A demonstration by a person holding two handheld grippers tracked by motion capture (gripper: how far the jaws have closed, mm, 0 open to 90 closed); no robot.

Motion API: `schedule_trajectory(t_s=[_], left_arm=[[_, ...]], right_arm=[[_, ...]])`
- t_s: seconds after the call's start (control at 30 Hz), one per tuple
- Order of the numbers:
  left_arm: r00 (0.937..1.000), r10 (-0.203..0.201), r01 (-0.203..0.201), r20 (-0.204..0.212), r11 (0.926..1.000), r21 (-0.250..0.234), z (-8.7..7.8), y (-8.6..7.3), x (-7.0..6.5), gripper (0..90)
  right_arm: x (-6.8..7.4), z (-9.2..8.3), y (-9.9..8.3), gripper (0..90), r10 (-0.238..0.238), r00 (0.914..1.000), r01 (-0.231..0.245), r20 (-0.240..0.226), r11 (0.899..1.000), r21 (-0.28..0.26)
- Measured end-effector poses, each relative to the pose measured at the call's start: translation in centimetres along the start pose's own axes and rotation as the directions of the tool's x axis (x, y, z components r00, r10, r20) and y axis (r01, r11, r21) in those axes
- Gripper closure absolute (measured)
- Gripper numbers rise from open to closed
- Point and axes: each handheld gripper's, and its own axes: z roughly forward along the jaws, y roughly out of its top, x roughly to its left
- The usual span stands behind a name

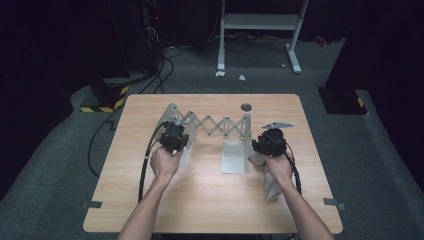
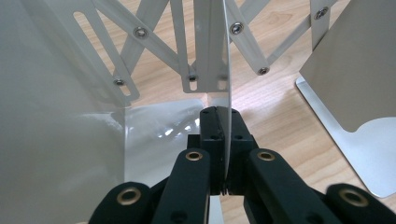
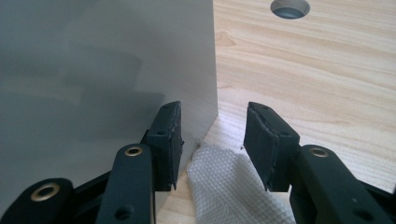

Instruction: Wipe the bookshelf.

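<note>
Nearest the person, on the pale wood-grain table (image 1: 210,200), a white waffle-textured cloth (image 3: 229,186) lies between the parted, empty jaws of the right gripper (image 3: 212,140), beside a flat upright panel. Farther in, the left gripper (image 2: 223,135) is clamped on a thin plate edge of the white metal expandable bookend rack (image 1: 220,125), whose riveted scissor lattice runs left to right across the table.

In the high view the left gripper (image 1: 174,136) hides the rack's (image 1: 220,125) left end plate. The white cloth (image 3: 231,189) runs off the right gripper view's bottom edge. Beyond the bench (image 1: 210,200), the room lies too dark to read.
</note>
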Motion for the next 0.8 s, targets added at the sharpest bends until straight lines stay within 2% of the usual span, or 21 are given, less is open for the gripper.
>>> schedule_trajectory(t_s=[0.13, 0.3, 0.33, 0.47, 0.53, 0.63, 0.8], left_arm=[[0.9998, 0.006, -0.006, 0.02, 1.0, -0.007, -0.5, -0.7, 0.0, 89.0], [0.9993, 0.016, -0.016, 0.034, 0.9998, -0.012, -1.0, -1.3, -0.2, 89.1], [0.9989, 0.023, -0.022, 0.042, 0.9995, -0.02, -1.3, -1.7, -0.1, 89.1], [0.9982, 0.028, -0.026, 0.053, 0.9994, -0.022, -1.6, -2.0, -0.2, 89.1], [0.9978, 0.035, -0.033, 0.056, 0.9992, -0.022, -1.7, -2.1, -0.3, 89.1], [0.9969, 0.038, -0.037, 0.068, 0.999, -0.024, -1.9, -2.2, -0.2, 89.1], [0.9961, 0.052, -0.05, 0.072, 0.9983, -0.03, -2.0, -2.3, -0.3, 89.1]], right_arm=[[-0.4, -0.1, 0.4, 56.5, 0.02, 0.9998, -0.02, -0.008, 1.0, -0.001], [-1.0, -0.1, 0.8, 55.6, 0.041, 0.9991, -0.041, 0.004, 0.999, -0.002], [-1.4, 0.3, 1.1, 54.3, 0.052, 0.9986, -0.052, 0.004, 0.998, 0.018], [-1.4, 0.8, 1.6, 53.1, 0.062, 0.9981, -0.062, 0.006, 0.998, 0.032], [-1.4, 1.0, 1.8, 53.7, 0.067, 0.9977, -0.067, 0.01, 0.998, 0.018], [-1.7, 1.3, 2.2, 53.0, 0.089, 0.996, -0.089, -0.004, 0.996, 0.03], [-1.9, 1.4, 2.7, 52.4, 0.083, 0.996, -0.082, -0.033, 0.996, 0.036]])
